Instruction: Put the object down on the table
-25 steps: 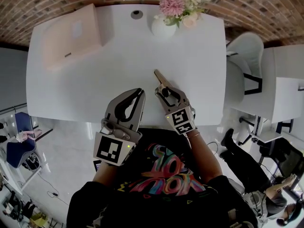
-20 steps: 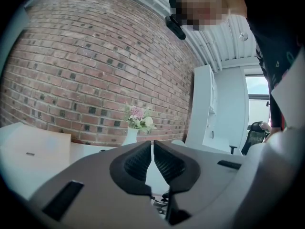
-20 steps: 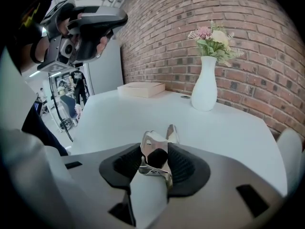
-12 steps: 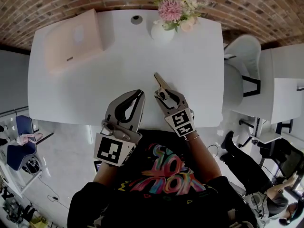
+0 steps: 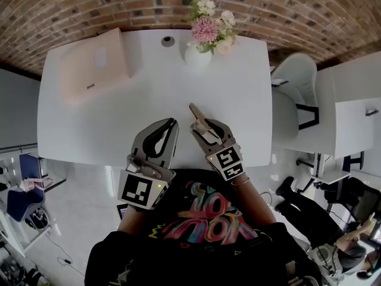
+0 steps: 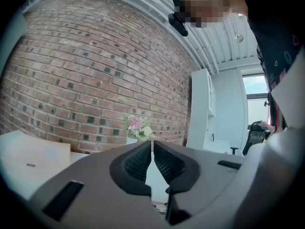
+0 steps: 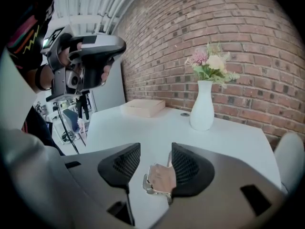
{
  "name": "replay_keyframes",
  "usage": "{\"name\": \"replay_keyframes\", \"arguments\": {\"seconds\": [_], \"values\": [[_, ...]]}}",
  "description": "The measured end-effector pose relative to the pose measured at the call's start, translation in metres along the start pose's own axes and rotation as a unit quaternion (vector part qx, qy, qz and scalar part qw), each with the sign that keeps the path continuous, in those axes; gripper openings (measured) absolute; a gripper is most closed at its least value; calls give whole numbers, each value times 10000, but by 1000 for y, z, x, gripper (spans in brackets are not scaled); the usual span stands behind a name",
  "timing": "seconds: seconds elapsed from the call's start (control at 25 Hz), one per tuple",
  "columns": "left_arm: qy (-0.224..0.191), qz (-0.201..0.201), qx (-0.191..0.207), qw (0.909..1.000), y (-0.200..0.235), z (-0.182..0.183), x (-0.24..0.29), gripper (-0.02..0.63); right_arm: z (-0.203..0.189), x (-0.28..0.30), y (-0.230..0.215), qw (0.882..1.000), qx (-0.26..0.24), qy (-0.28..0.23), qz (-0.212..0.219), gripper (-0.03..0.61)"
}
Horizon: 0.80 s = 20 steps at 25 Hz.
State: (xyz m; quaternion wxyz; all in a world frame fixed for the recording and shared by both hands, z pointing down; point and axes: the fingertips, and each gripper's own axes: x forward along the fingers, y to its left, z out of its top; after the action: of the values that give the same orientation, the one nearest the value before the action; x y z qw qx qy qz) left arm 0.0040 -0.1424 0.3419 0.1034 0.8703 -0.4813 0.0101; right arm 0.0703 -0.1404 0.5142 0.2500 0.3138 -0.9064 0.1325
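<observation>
White table (image 5: pixel 119 118) — tan object (image 5: pixel 195 112) toward front edge, broad room beyond

Site: I read this as an office-type workroom | Walls: exposed brick wall (image 5: pixel 89 5) | Furniture I see: 1 white table (image 5: pixel 149 94), 1 white chair (image 5: pixel 294 79) beside it, tall white cabinet (image 6: pixel 200 109) | Extras: vase of flowers (image 5: pixel 197 51) on the table, blue chair (image 5: pixel 22 196) off to the side

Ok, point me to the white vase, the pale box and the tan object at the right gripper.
white vase (image 5: pixel 195 54): head view, its round body.
pale box (image 5: pixel 95 64): head view, middle of its top.
tan object (image 7: pixel 161 178): right gripper view, its flat face between the jaws.
</observation>
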Motion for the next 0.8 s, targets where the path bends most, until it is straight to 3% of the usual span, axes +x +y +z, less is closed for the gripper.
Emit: {"name": "replay_keyframes", "arguments": {"seconds": [0.36, 0.8], "values": [[-243, -9, 177, 9995, -5, 27, -7, 35, 94, -56, -13, 9911, 38, -1273, -388, 198], [-534, -246, 308, 9978, -17, 59, -4, 35, 184, -128, -15, 9648, -173, -2560, -578, 141]]}}
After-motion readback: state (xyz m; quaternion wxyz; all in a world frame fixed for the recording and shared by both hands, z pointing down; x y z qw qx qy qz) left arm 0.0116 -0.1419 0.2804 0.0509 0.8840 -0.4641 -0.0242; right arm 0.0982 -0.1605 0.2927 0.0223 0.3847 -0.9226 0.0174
